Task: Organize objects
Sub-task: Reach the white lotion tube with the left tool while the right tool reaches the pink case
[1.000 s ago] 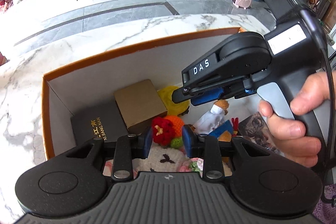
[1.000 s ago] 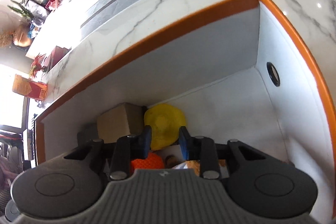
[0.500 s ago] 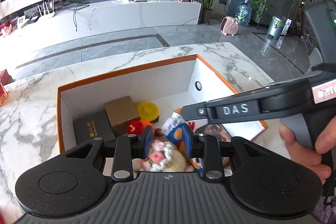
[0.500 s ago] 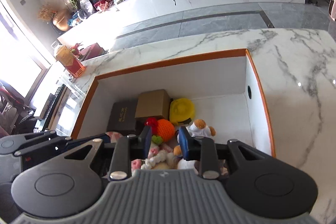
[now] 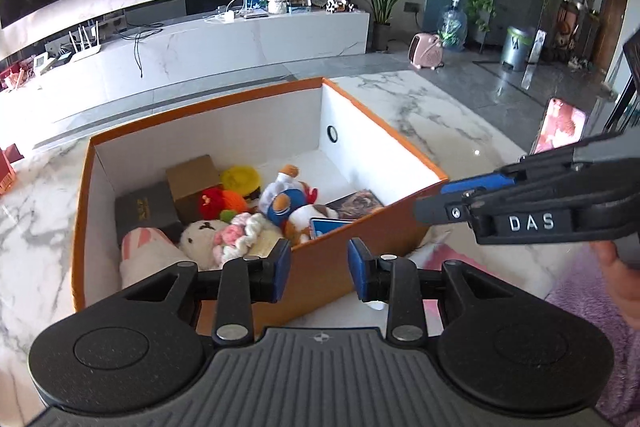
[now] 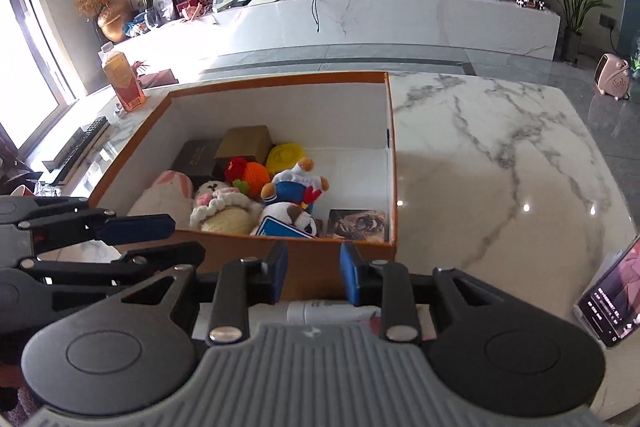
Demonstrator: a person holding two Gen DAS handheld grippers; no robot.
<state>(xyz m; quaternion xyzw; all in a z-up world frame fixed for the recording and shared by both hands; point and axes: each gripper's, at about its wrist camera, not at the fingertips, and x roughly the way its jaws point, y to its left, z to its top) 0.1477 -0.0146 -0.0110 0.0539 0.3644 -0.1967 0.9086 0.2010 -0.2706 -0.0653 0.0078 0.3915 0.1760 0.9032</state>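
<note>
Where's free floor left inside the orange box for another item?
Inside the orange box, bare white floor remains along the right wall, bordered by the far wall, the yellow toy and the picture card. The left and near-middle are crowded: brown carton, dark box, plush toys.

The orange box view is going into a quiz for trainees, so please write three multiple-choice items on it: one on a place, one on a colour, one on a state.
1. Where is the brown carton?
A. near the far wall of the orange box
B. on the marble table
C. in a claw

2. What colour is the box's inside?
A. black
B. white
C. green

3. How are the left claw and right claw?
A. both gripping toys
B. one shut on the carton
C. both open and empty

Answers: 1 A, it sits inside by the far wall, beside the dark box. 2 B, the inner walls show white. 3 C, nothing is held between either claw's fingers.
</note>
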